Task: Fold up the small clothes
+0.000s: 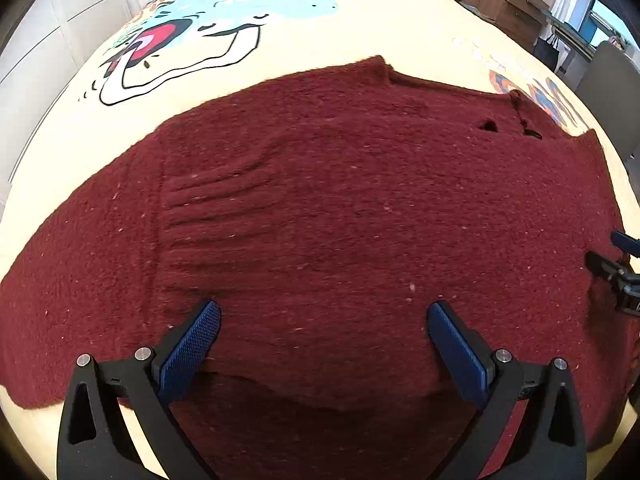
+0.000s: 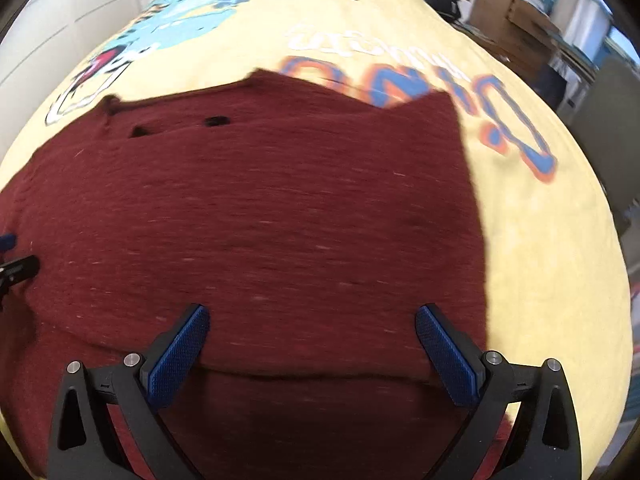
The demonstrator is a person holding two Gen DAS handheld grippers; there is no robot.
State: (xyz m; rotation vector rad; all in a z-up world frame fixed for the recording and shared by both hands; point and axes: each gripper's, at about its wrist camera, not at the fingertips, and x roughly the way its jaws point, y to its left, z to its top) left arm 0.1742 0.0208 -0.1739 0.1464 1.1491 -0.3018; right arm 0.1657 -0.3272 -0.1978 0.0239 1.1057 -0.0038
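Left tool (image 1: pixel 324 334) and right tool (image 2: pixel 312 330), both spread, hover over flat maroon knit sweater (image 1: pixel 340 208); fold unstarted, next likely pinching near hem.

Soft, even daylight fills both views, brightest from windows at the far right. Fisheye bending curves everything toward dark vignetted corners. The left wrist view is sharp; the right wrist view is smeared by motion blur. A dark shadow lies on the maroon sweater (image 1: pixel 340 208) just under each claw.
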